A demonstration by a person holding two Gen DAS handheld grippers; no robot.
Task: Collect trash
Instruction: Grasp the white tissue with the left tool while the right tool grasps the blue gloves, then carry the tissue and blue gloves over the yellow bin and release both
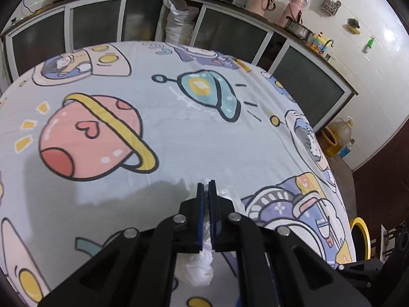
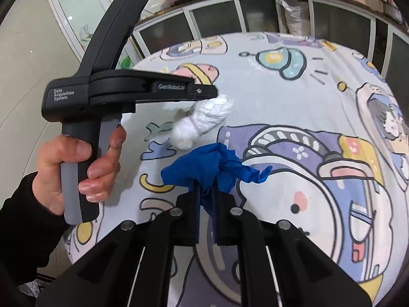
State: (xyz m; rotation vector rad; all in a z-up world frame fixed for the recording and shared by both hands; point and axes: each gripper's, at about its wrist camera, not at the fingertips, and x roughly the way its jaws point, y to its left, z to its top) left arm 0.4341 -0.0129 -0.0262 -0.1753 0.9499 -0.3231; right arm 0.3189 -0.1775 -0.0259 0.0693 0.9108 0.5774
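A crumpled white tissue (image 2: pixel 202 117), bunched and pleated, is pinched by the left gripper (image 2: pixel 213 94) above the cartoon-printed tablecloth (image 2: pixel 294 97). A wrinkled blue glove (image 2: pixel 214 166) is clamped in the right gripper (image 2: pixel 206 186), just beside the tissue.

cartoon space-print tablecloth (image 1: pixel 179 138) | glass-door cabinets (image 1: pixel 97 23) behind | pink jugs (image 1: pixel 263 2), perhaps thermoses, on counter

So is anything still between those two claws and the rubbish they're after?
No. The left gripper is shut on the white tissue wad and the right gripper on the blue glove. No bin is visible.
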